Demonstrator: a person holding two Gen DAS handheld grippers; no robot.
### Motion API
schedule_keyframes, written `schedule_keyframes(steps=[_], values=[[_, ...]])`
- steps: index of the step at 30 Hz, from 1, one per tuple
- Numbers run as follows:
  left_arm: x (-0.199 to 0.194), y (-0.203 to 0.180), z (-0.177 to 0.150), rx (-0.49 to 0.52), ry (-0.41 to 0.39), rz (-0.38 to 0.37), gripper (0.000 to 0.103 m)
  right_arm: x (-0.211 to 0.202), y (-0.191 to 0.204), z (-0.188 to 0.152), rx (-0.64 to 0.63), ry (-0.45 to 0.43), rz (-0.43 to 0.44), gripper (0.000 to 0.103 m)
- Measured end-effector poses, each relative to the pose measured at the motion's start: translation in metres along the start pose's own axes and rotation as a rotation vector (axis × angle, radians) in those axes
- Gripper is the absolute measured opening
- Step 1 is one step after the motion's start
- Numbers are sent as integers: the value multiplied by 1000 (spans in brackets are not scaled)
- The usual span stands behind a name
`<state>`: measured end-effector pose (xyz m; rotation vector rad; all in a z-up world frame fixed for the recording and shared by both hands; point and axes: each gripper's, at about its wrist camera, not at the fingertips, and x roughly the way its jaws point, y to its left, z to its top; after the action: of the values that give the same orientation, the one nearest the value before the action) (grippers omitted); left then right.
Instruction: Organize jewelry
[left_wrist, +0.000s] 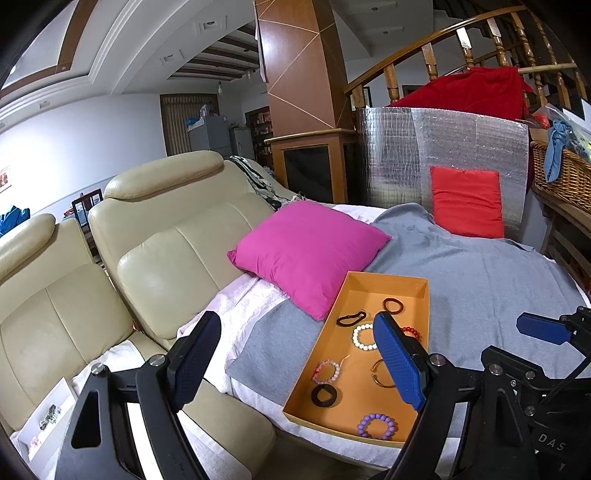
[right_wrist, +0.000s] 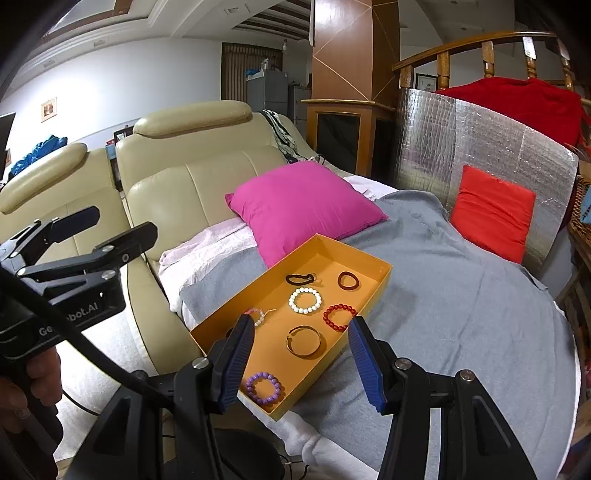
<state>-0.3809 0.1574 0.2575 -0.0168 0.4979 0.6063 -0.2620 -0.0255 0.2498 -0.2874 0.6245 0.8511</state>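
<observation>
tray: an open orange tray (right_wrist: 373, 291) lay on a grey cloth (right_wrist: 461, 295) spread over a surface, its long side running from 7 o'clock to 1 o'clock in the right wrist view.
jewelry: all the pieces seen lay inside the tray, none between any fingers.
white bead bracelet: the white bead bracelet (right_wrist: 305, 300) sat near the tray's middle.
red bead bracelet: the red bead bracelet (right_wrist: 340, 317) lay just beside the white one, at its 4 o'clock.
gold bangle: the gold bangle (right_wrist: 304, 340) lay at 6 o'clock from the white beads.
purple bead bracelet: the purple bead bracelet (right_wrist: 263, 387) sat at the tray's near end, at about 7 o'clock from the bangle.
pink bead bracelet: the pink bead bracelet (right_wrist: 258, 316) was partly hidden behind a blue pad.
hair ties: a black hair tie (right_wrist: 297, 278) and a dark red hair tie (right_wrist: 348, 280) lay at the far end, well apart.
black ring: a flat black ring (left_wrist: 325, 395) showed only in the left wrist view.
left gripper: the left gripper (left_wrist: 299, 363) was spread wide and held nothing, above the tray's left edge.
right gripper: the right gripper (right_wrist: 301, 363) was spread and empty, over the tray's near end.
surroundings: a magenta pillow (right_wrist: 306, 206) touched the tray's far left side; a red pillow (right_wrist: 491, 214) leaned at 2 o'clock against a silver foil panel (right_wrist: 461, 140); a cream leather sofa (right_wrist: 192, 166) stood at 10 o'clock.
</observation>
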Motion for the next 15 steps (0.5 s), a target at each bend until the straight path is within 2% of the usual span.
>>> schedule_keyframes(steps=[15], values=[[9, 4, -4, -12, 17, -6, 85, 8, 2, 2, 6, 18, -2, 57]])
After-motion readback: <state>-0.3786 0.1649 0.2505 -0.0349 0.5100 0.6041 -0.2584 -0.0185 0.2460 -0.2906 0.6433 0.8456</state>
